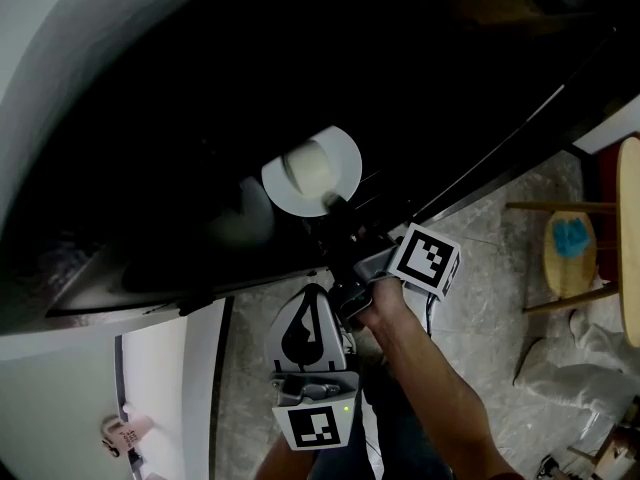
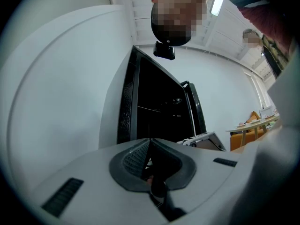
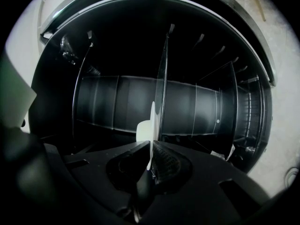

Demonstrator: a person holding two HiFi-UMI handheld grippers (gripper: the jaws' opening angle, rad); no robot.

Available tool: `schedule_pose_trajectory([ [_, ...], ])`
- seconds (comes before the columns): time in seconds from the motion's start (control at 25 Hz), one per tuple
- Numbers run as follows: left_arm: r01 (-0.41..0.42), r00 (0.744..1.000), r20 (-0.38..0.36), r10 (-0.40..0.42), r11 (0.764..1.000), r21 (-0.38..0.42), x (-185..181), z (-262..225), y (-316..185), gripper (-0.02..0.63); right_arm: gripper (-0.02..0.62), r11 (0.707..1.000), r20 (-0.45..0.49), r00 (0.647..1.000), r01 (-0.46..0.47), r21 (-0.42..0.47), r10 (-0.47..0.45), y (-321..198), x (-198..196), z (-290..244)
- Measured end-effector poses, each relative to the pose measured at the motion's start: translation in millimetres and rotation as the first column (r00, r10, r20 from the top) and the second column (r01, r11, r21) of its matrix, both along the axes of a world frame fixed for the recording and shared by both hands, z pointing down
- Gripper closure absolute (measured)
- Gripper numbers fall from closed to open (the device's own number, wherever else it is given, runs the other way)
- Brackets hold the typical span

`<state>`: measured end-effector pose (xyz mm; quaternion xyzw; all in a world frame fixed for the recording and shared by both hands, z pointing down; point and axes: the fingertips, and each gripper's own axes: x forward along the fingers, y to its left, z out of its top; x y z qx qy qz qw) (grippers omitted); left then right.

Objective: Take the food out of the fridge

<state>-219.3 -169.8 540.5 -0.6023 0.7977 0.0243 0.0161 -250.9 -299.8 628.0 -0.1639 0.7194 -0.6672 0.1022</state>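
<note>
Head view: right gripper (image 1: 336,206) pinches plate (image 1: 343,158) rim (inside fridge (image 1: 150,118)); left gripper (image 2: 149,145) closed, empty.

Home kitchen/dining rm: open black fridge (image 3: 117,102), wooden chair (image 1: 565,273), stone floor (image 1: 480,258).

dim fisheye views, fridge interior (image 1: 300,78) nearly black, ceiling light (image 2: 216,3) glare, curved dark edges
</note>
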Motion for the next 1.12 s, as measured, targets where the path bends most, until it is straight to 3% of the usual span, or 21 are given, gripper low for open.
schedule_pose_trajectory([
  [1.12, -0.016, 1.0, 0.008, 0.016, 1.0, -0.001, 3.4, -2.4, -3.6, 0.592, 0.56, 1.0, 0.039, 0.999, 0.009, 0.009, -0.009, 6.3, 12.3, -7.8],
])
